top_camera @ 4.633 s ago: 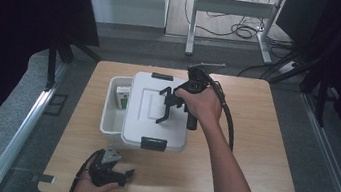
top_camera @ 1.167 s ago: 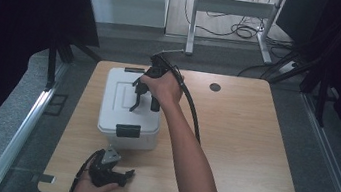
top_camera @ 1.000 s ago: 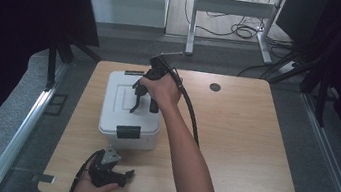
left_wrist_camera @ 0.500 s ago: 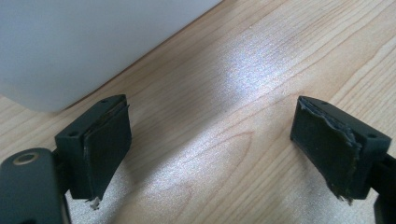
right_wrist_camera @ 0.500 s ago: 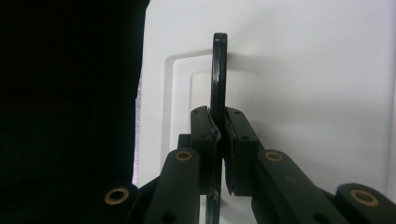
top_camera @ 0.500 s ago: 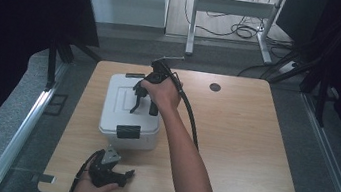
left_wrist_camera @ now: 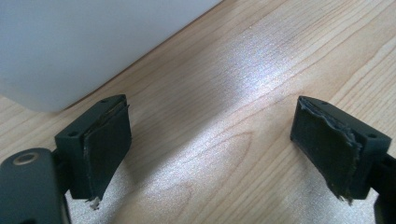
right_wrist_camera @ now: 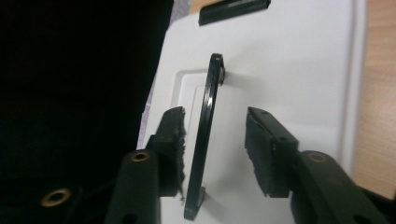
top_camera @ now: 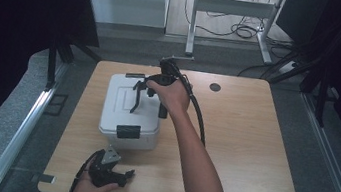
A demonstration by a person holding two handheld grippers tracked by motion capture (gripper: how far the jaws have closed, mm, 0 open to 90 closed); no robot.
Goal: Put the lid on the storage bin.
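One white box [top_camera: 131, 108] on the desk [top_camera: 253, 138], left of centre, lid on; contents hidden. Two black latches, one black handle [right_wrist_camera: 205, 140] standing up. Right claw [right_wrist_camera: 212, 149] straddles the handle, part open, left pad touching or nearly so. Left claw [left_wrist_camera: 210, 149] spread wide, empty, near desk's front edge; box corner blurred beside it.

Lid [top_camera: 130, 99]: formerly held offset over the open box [top_camera: 128, 131], now seated square on it
Handle [right_wrist_camera: 204, 140]: upright between the jaws, nearer the left one
Right gripper [right_wrist_camera: 214, 149]: moved leftward with lid; jaws now parted around handle
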